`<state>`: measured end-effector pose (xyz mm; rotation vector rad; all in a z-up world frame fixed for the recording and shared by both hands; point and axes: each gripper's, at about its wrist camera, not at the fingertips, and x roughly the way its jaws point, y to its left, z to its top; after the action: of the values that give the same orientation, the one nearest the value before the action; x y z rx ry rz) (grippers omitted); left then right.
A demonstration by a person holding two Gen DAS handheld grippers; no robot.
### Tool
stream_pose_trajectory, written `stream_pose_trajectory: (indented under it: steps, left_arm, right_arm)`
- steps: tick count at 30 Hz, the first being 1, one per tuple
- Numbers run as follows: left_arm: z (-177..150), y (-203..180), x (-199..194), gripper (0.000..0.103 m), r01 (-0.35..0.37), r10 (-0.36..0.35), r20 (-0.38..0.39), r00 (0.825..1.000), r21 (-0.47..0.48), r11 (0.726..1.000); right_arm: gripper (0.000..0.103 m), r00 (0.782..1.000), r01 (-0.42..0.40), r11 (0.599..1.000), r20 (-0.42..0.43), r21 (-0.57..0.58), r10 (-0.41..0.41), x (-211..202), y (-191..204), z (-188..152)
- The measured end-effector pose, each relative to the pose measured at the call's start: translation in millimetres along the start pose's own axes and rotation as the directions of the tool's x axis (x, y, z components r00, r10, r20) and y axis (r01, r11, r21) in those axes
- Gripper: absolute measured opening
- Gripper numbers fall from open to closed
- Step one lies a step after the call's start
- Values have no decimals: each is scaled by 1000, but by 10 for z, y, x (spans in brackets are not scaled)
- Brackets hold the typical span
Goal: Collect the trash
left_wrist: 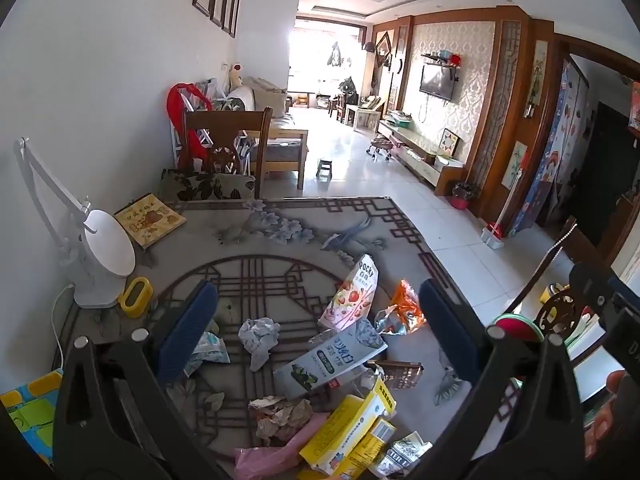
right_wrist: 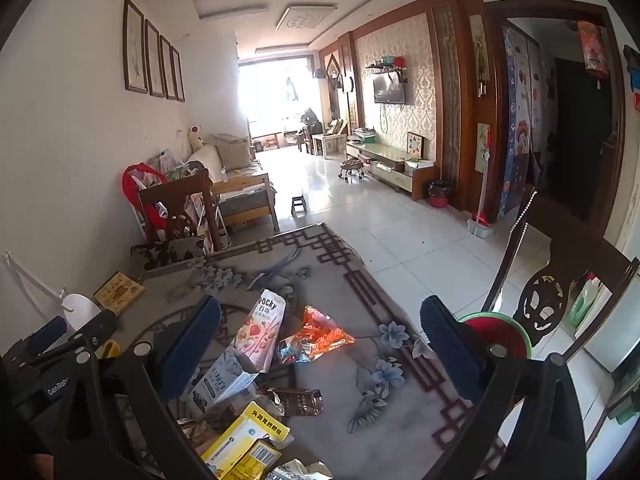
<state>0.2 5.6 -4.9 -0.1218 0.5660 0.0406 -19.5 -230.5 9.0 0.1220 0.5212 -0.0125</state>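
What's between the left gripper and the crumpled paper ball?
Nothing visible. The left gripper is open above the table, and the crumpled paper ball lies uncovered between its fingers' line of sight; the Pocky box sits off to the right.

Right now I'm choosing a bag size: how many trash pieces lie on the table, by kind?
Cardboard boxes: 4 (pink Pocky, grey-white, brown, yellow)
Foil wrappers: 2 (orange, blue-white)
Crumpled paper: 1
Total: 7

I am in a home's living room: a sofa along the left wall, a wall-mounted television far right, framed pictures hanging.
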Motion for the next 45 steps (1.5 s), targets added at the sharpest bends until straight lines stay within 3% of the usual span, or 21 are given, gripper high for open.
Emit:
stream_pose_trajectory:
  steps: [45]
  left_arm:
    - [-86,-19,134,99,-16,16,-23,1000,4,1000]
  right_arm:
    - [96,1000,6,1000,-16,7,-6,55,-59,-89]
